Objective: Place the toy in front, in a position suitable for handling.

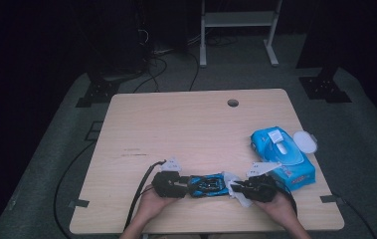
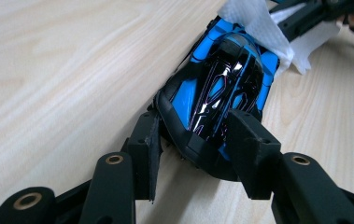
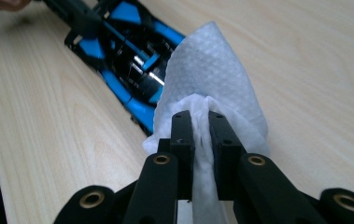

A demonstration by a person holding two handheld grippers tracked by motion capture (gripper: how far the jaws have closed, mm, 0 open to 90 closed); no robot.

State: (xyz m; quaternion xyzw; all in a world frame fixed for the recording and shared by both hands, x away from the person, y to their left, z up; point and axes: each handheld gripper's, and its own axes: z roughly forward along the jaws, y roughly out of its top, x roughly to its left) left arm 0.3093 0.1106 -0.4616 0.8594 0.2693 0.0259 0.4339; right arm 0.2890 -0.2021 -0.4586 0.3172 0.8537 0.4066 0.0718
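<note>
Car axis: the toy car (image 1: 208, 184) lay lengthwise between both claws on the surface (image 1: 176, 129).
Left claw (image 2: 195, 140): clamped on the car's near end.
Right claw (image 3: 201, 128): clenched on a white wipe (image 3: 212, 74) touching the car's opposite end.

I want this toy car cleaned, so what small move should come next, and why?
Probably drag the wipe along the car. The left gripper clamps one end of the car, and the right gripper, pinching the wipe, already has it draped on the other end.
</note>
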